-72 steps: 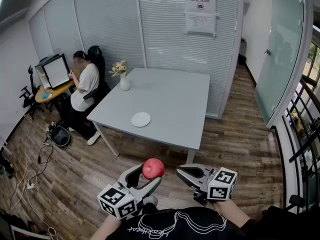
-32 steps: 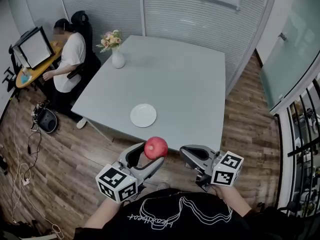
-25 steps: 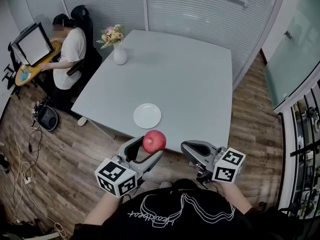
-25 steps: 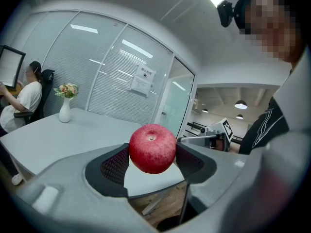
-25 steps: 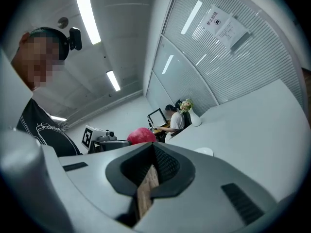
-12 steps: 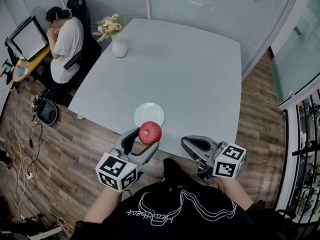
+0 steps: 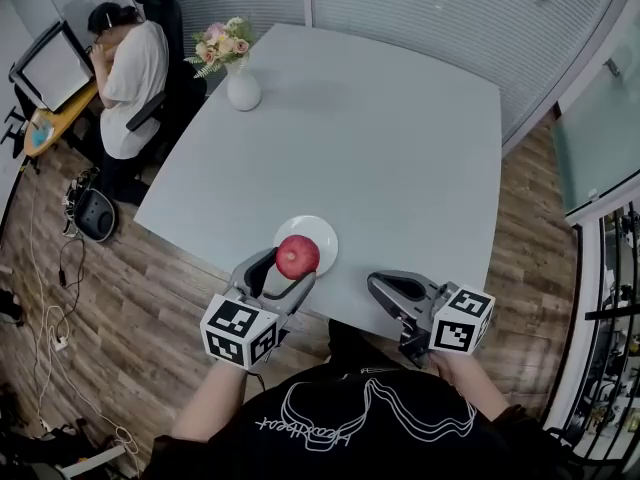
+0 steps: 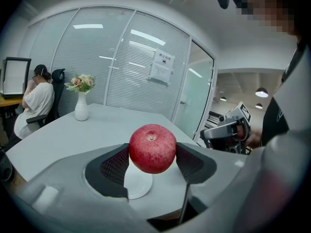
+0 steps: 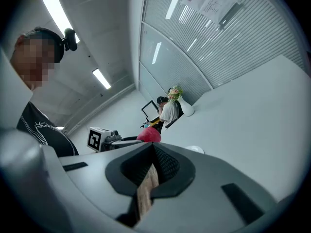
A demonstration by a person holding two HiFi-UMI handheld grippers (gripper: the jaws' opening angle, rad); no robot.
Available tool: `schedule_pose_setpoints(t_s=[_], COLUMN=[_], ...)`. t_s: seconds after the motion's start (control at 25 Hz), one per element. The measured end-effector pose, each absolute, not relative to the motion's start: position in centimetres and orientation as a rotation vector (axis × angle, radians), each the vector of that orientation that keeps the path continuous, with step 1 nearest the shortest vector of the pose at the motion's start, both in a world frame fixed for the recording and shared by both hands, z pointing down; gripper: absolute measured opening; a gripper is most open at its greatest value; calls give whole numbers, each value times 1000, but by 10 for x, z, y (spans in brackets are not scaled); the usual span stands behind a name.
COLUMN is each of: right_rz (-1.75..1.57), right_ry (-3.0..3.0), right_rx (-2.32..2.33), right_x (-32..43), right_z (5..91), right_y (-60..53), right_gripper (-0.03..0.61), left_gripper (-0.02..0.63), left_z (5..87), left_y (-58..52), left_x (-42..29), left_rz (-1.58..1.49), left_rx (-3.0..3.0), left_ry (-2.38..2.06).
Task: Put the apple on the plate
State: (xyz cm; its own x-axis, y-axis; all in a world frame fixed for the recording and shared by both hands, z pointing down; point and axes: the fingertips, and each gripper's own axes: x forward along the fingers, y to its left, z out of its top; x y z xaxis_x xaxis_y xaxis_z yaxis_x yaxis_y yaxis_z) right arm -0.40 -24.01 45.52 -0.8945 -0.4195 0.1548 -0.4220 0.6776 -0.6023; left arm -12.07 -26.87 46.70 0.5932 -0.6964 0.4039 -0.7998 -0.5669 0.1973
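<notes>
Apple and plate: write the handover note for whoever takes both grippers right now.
Left gripper: shut on the apple, held in the air over the plate.
Right gripper: shut, nothing in it, held off the near edge of the table.
Done: apple gripped and brought to the plate.
Left: lower it onto the plate, open the left gripper, pull back.

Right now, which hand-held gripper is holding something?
The left hand-held gripper, clamped on the red apple; the right hand-held gripper is shut and empty.
</notes>
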Motion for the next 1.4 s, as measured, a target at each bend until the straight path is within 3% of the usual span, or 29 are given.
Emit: schedule_pose_setpoints(t_s=[1.4], right_rz=[1192], right_ry=[-2704], right_rx=[821], right_x=[20], right_z=[505], right_y=[-277], right_gripper=[9], left_gripper=[310], left_z=[619], left_y=[-333], left_x=[-117], left_rz=[865], left_rx=[2468], left_ry=[-1199])
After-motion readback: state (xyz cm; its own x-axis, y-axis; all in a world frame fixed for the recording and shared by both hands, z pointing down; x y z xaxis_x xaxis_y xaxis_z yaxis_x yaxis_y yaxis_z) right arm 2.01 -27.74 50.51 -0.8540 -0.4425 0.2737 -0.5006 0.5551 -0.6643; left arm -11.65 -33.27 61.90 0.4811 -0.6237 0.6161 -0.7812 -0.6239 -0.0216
